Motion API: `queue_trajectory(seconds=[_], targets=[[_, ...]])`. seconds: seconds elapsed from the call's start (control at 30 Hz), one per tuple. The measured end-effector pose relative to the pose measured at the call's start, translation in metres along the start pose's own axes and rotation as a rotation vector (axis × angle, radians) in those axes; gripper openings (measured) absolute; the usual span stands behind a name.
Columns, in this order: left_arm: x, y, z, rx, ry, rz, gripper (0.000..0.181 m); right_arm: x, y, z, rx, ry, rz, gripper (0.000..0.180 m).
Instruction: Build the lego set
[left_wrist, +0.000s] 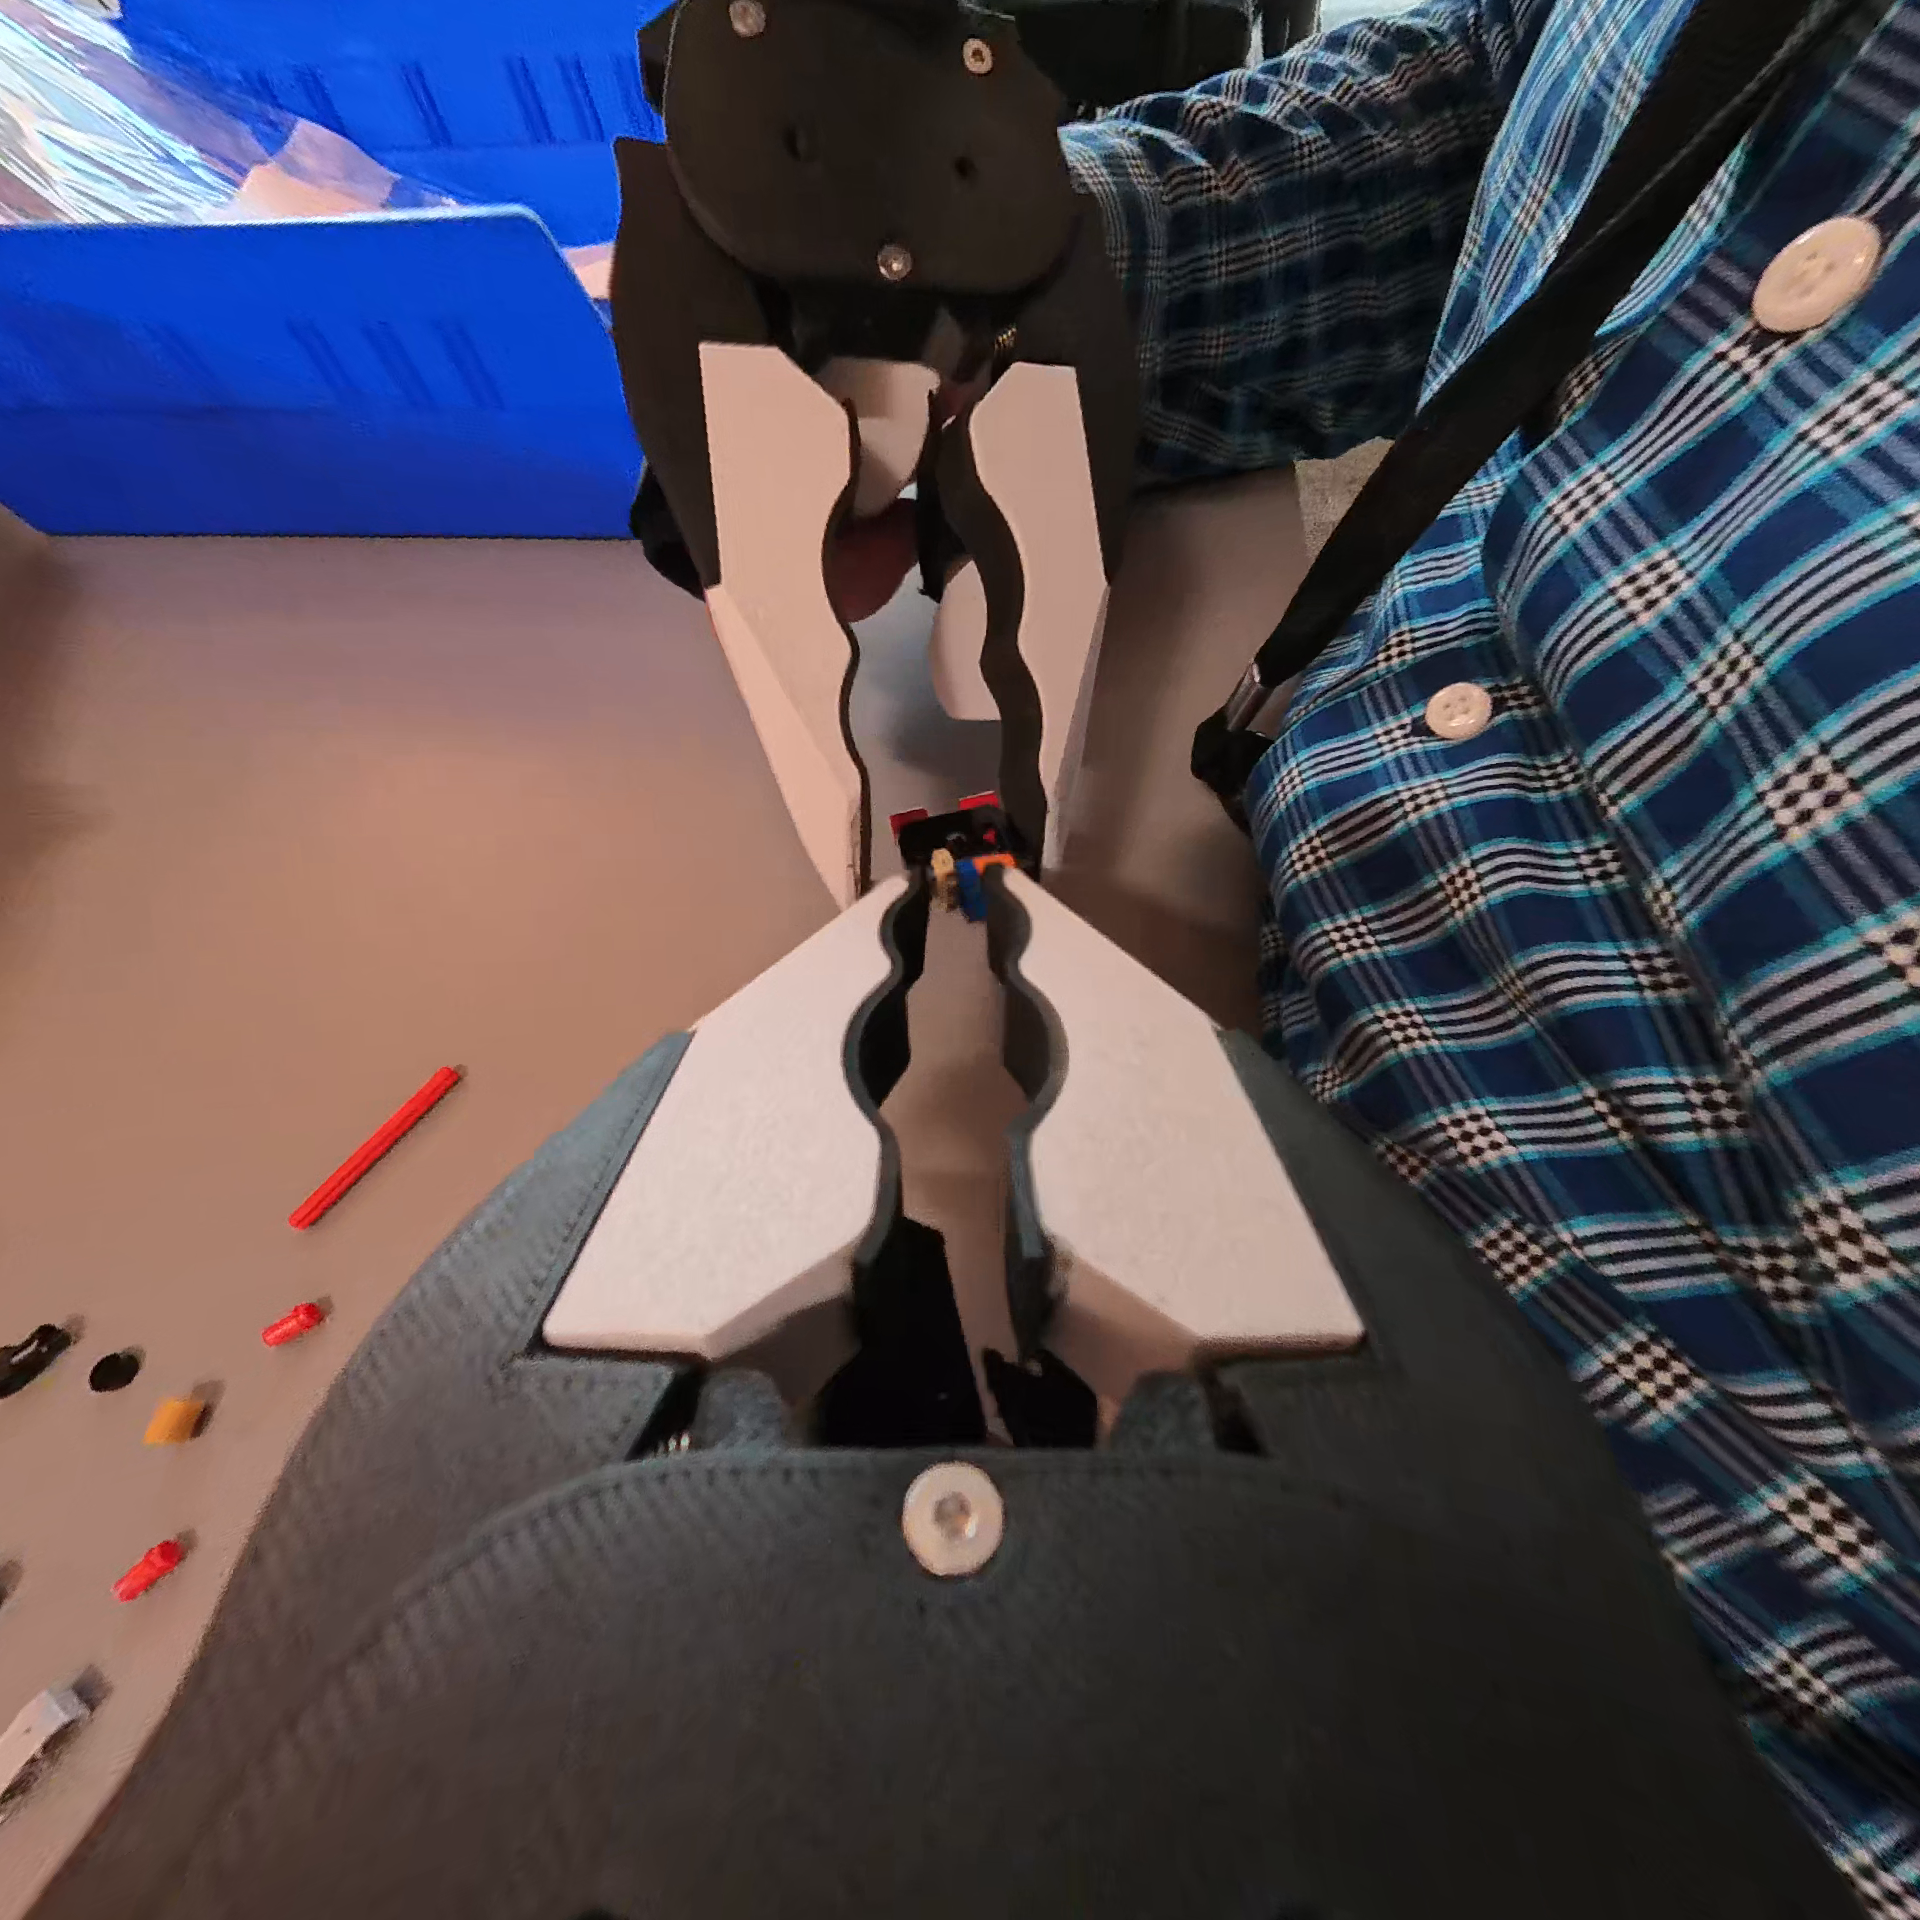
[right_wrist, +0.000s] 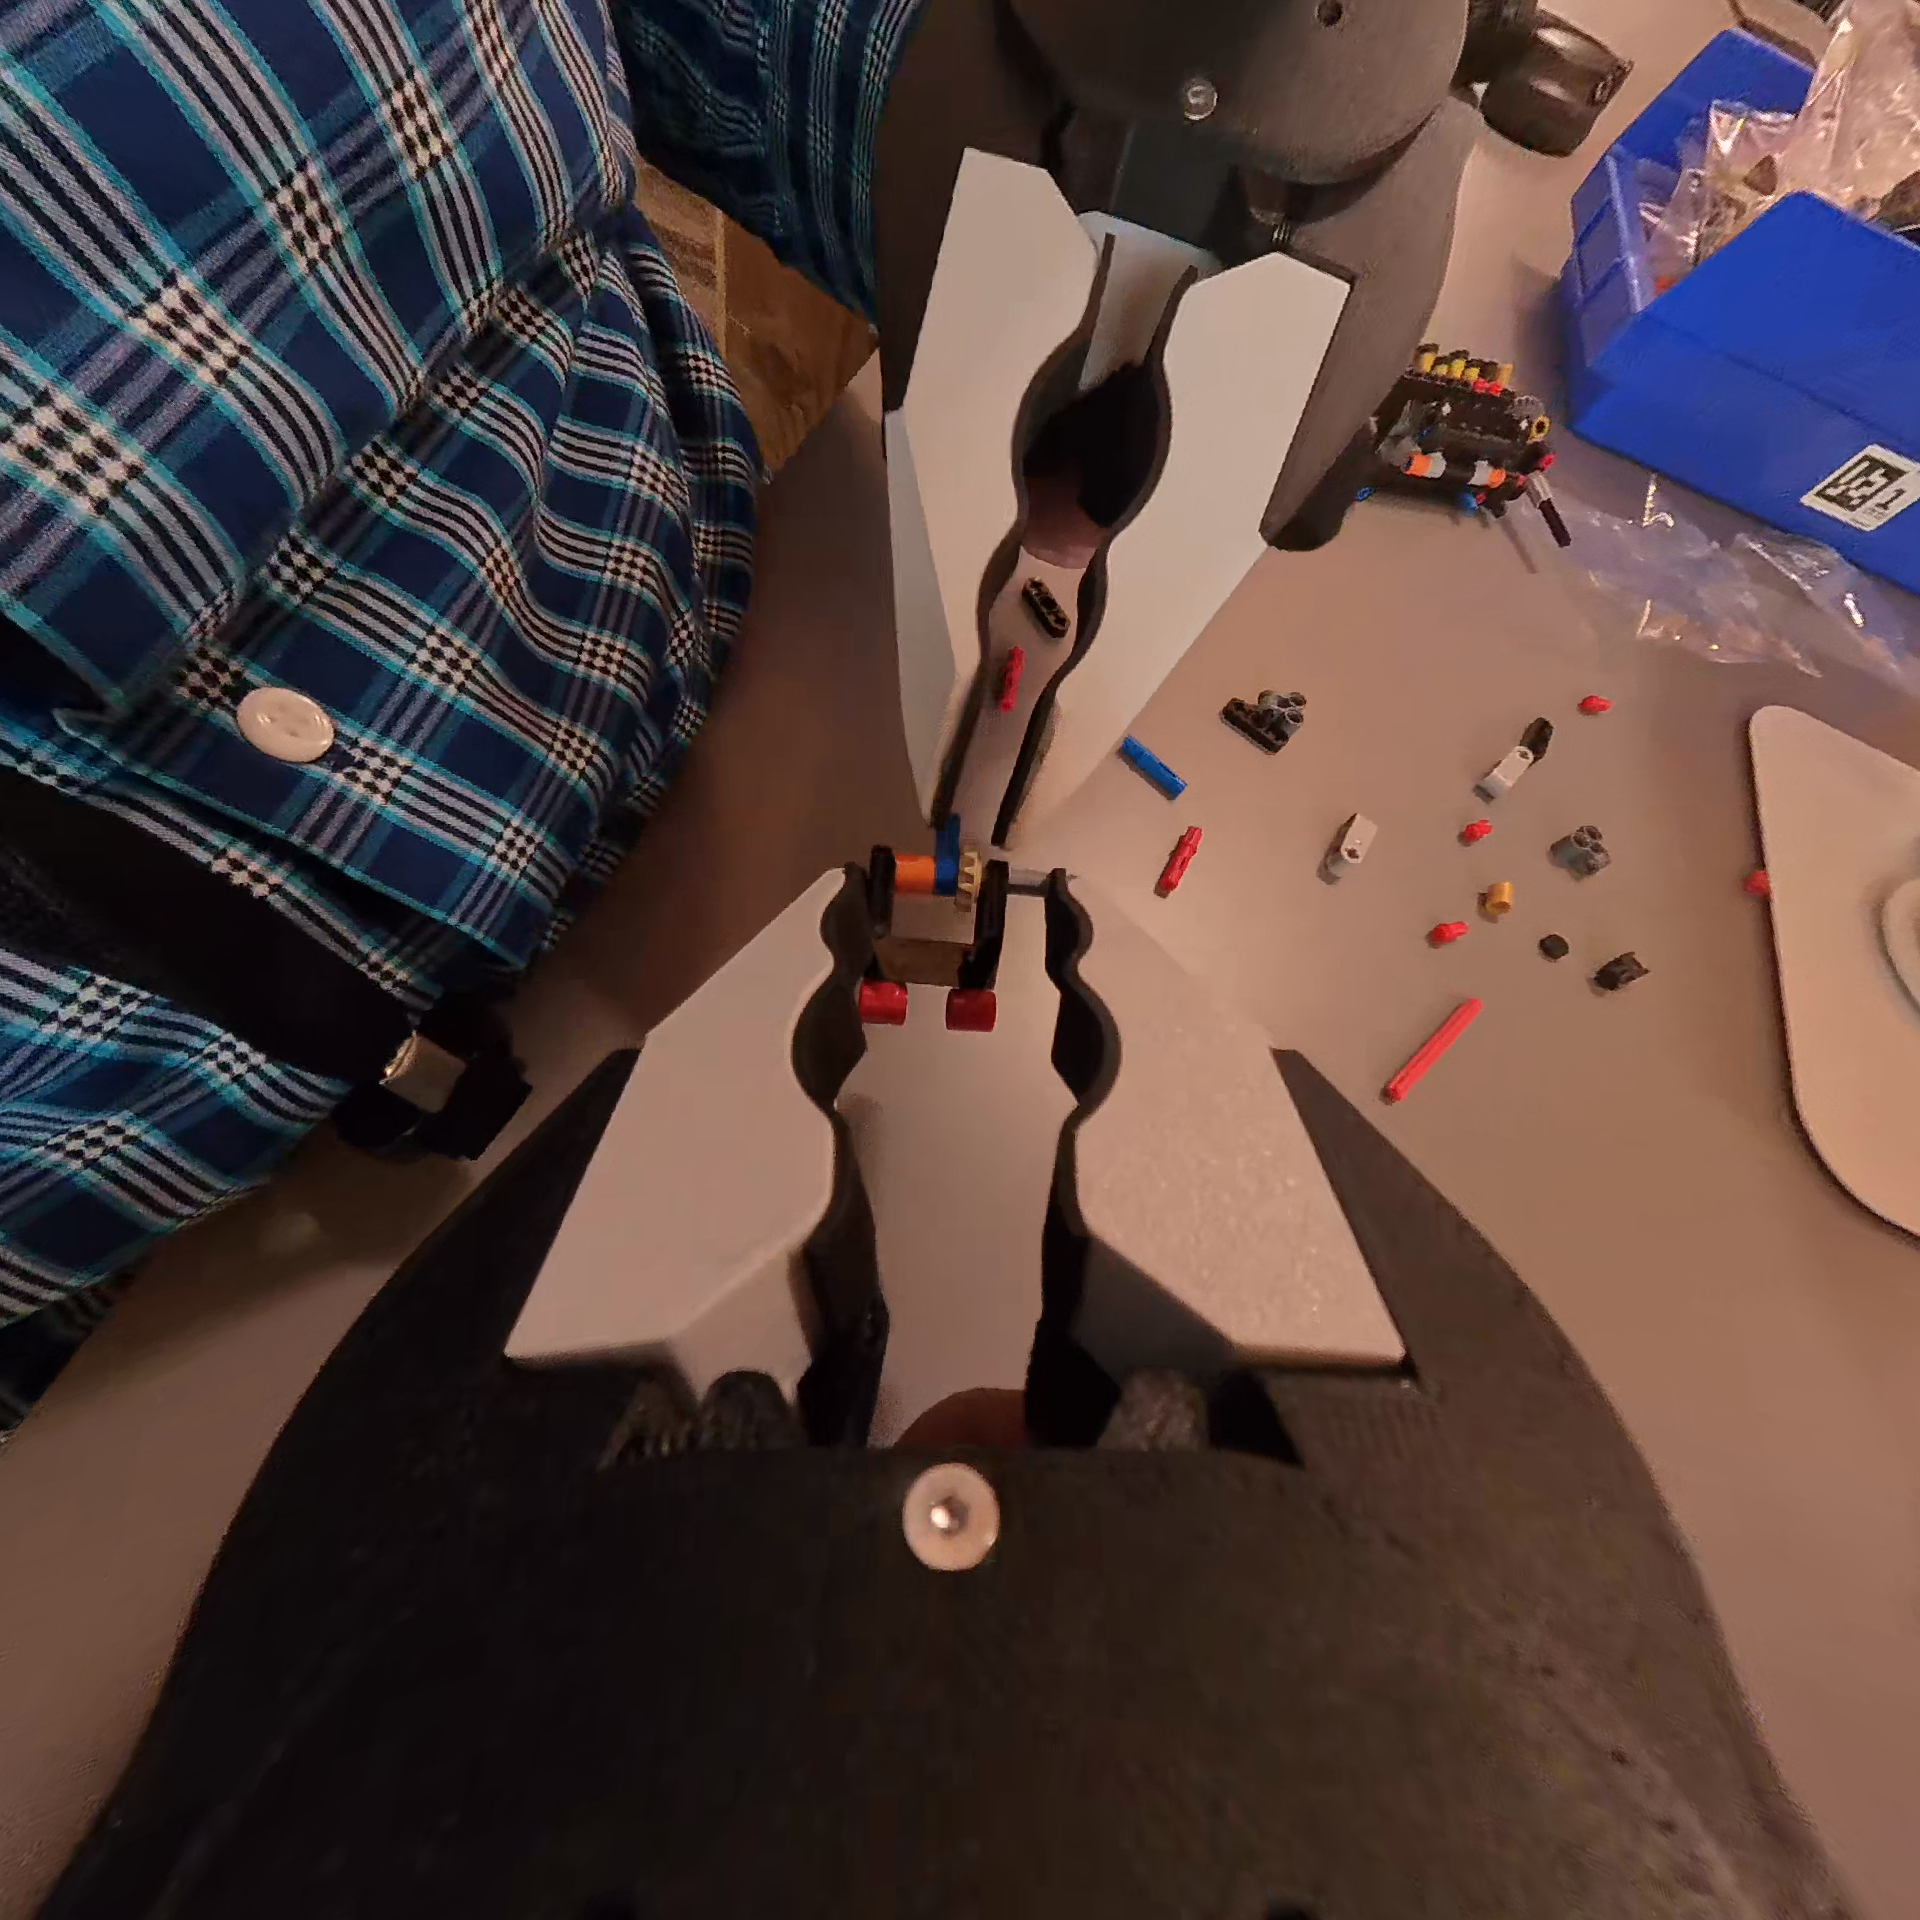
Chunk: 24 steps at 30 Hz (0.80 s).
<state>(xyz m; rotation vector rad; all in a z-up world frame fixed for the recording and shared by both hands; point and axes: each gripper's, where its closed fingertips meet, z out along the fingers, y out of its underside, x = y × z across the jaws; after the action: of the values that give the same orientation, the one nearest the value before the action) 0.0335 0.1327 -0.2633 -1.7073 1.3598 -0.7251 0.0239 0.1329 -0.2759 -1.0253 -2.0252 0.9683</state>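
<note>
Black plastic beams, two red round bushes, an orange sleeve, a blue pin and a tan gear make up the small lego sub-assembly (right_wrist: 935, 935) held between both tongs, above the grey-brown tabletop (right_wrist: 1299, 1195). The right gripper (right_wrist: 951, 883) clamps the frame's black sides with its jaws fairly narrow. The left gripper (left_wrist: 951, 881), tip to tip with it, pinches the blue pin and gear end with its jaws nearly closed.

Much appears left to do. A larger black lego assembly with yellow and orange parts (right_wrist: 1470, 442) stands beyond the left gripper, beside a blue plastic bin (right_wrist: 1766, 364). To the right of the right gripper lie loose parts: a red axle rod (right_wrist: 1434, 1049), a blue pin (right_wrist: 1153, 767), small red pins (right_wrist: 1179, 860) and grey connectors (right_wrist: 1349, 847).
</note>
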Motion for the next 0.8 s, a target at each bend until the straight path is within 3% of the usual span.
queue_trajectory(seconds=[0.8], targets=[[0.001,0.043,0.017,-0.184,-0.079,0.02,0.004,-0.004,0.024,0.017,-0.056,-0.046,0.103,0.03]])
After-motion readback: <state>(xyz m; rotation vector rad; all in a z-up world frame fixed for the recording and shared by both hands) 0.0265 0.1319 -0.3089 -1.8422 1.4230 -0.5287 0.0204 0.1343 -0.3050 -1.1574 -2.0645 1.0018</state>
